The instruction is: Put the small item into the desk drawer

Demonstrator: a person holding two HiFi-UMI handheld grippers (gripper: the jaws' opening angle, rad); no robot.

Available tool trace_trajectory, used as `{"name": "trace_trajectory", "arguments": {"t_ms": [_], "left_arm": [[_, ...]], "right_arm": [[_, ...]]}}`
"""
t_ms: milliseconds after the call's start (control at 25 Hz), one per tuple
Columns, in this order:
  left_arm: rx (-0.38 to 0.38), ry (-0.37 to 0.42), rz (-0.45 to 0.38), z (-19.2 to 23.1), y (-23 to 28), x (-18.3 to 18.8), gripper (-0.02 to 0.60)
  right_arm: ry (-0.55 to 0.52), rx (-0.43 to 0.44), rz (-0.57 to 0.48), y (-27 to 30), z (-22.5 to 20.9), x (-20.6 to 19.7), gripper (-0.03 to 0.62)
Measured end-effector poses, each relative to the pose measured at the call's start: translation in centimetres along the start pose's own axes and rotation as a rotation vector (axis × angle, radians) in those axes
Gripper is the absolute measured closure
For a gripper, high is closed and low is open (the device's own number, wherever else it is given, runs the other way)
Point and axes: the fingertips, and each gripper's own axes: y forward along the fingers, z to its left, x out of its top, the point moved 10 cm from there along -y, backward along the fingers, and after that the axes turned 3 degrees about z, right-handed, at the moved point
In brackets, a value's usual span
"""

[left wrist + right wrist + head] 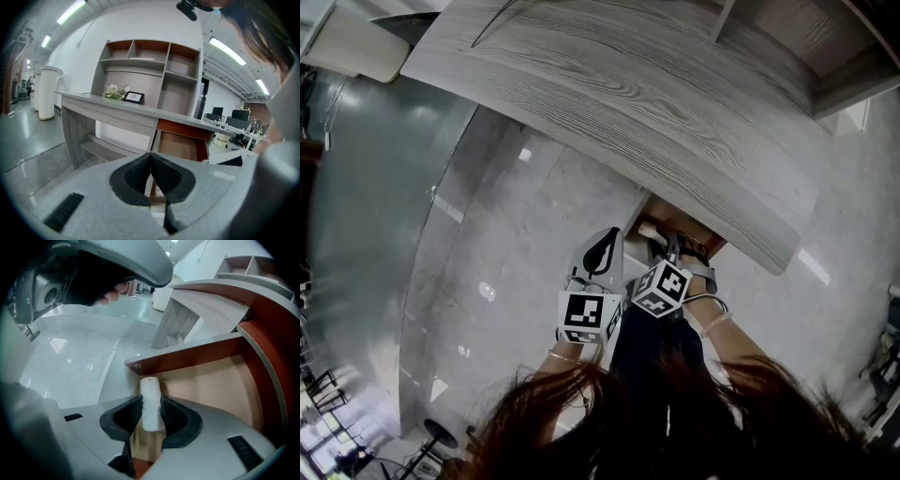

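Over the open desk drawer (213, 380), by its left corner, the right gripper (151, 403) grasps the small white item (150, 389), not yet let go; the left gripper (151, 161), clenched on nothing, hangs to its left, so the release remains.

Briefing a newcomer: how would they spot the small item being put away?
Find the grey wood-grain desk, then its open drawer with the reddish-brown rim. Over the drawer's corner the right gripper pinches a small white block, the only pale thing against the tan floor.
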Motion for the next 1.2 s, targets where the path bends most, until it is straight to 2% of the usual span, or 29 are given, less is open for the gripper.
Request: {"name": "trace_trajectory", "arguments": {"t_ms": [760, 1080, 1200], "left_arm": [[0.033, -0.023, 0.022, -0.8, -1.5, -0.7, 0.566], [0.048, 0.003, 0.006, -1.1, -2.4, -1.2, 0.566], [0.053, 0.003, 0.004, -1.4, -2.7, -1.1, 0.566]], "right_arm": [[0.044, 0.039, -0.016, -0.7, 0.5, 0.3, 0.444], [0.071, 0.024, -0.052, -1.7, 0.5, 0.0, 0.445], [0.084, 0.017, -0.069, -2.4, 0.3, -0.1, 0.472]]}}
